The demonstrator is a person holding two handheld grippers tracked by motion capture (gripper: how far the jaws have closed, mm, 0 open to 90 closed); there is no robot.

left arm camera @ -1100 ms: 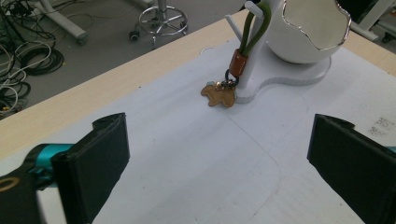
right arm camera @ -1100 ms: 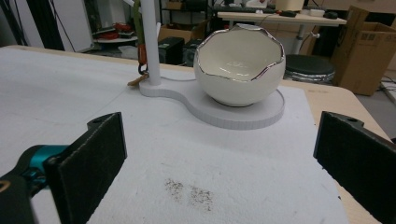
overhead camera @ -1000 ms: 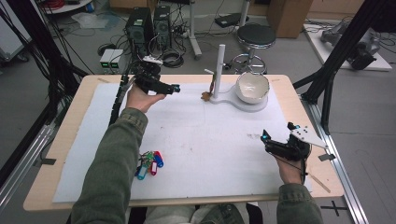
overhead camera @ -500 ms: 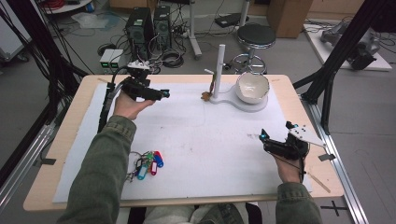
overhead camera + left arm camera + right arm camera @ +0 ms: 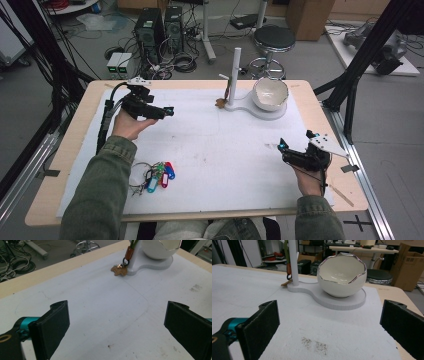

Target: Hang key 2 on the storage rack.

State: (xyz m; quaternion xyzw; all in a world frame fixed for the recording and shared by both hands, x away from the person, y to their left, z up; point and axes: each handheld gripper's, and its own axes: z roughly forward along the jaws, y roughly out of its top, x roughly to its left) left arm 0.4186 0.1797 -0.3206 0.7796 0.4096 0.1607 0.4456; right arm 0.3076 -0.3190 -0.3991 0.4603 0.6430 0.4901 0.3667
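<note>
A white stand [image 5: 250,107] at the back of the mat carries an upright post [image 5: 234,70] and a cracked-egg-shaped white bowl [image 5: 270,93]. A brown key tag [image 5: 220,103] hangs from an orange clip at the post's foot, also the tag [image 5: 119,270] in the left gripper view. A bunch of keys with coloured tags [image 5: 155,176] lies at the front left. My left gripper [image 5: 167,111] hovers over the back left, open and empty [image 5: 117,322]. My right gripper [image 5: 282,147] is at the front right, open and empty [image 5: 329,322], facing the bowl [image 5: 342,275].
A white mat [image 5: 210,150] covers most of the wooden table [image 5: 70,150]. Black frame struts [image 5: 350,95] stand off the right edge, and a stool [image 5: 275,37] and computer cases [image 5: 157,27] sit on the floor behind.
My left gripper has drawn back to the left and slightly toward the person, away from the stand. The right gripper has barely moved.
</note>
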